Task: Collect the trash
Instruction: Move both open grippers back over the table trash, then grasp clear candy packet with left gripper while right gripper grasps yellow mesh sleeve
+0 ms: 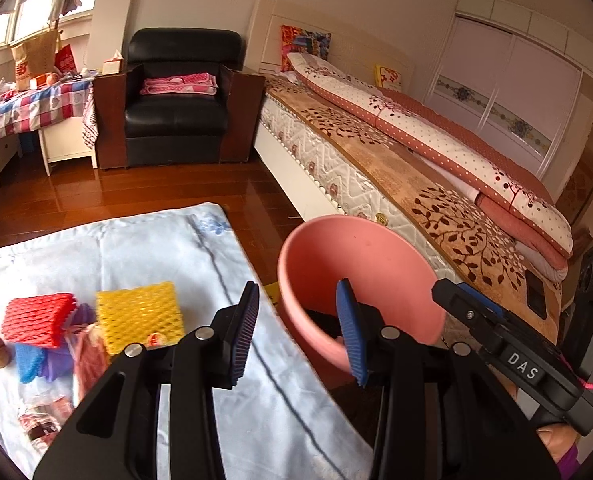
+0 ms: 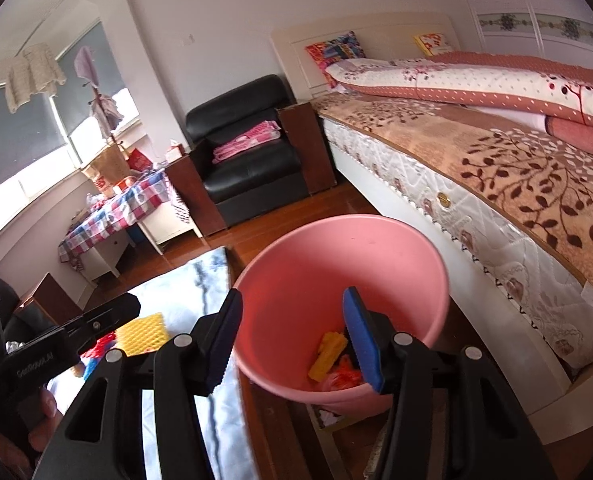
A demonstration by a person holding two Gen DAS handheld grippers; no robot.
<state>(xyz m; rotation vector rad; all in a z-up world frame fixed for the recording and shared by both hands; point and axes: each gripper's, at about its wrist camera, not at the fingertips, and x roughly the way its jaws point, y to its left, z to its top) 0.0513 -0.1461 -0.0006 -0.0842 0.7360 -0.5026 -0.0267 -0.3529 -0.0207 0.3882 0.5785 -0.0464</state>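
While both grippers, left and right, stand spread and empty, the round pink plastic bucket holds colourful trash.

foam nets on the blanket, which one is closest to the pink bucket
The yellow foam net: it lies nearest the pink bucket, with the red and blue nets farther left.

The pink bucket is looking like smooth matt plastic, while the floor is showing glossy reddish wood that is catching the light. The yellow netting and red netting are appearing as ribbed foam mesh, lying on a soft pale cloth, and the armchair is gleaming like black leather.
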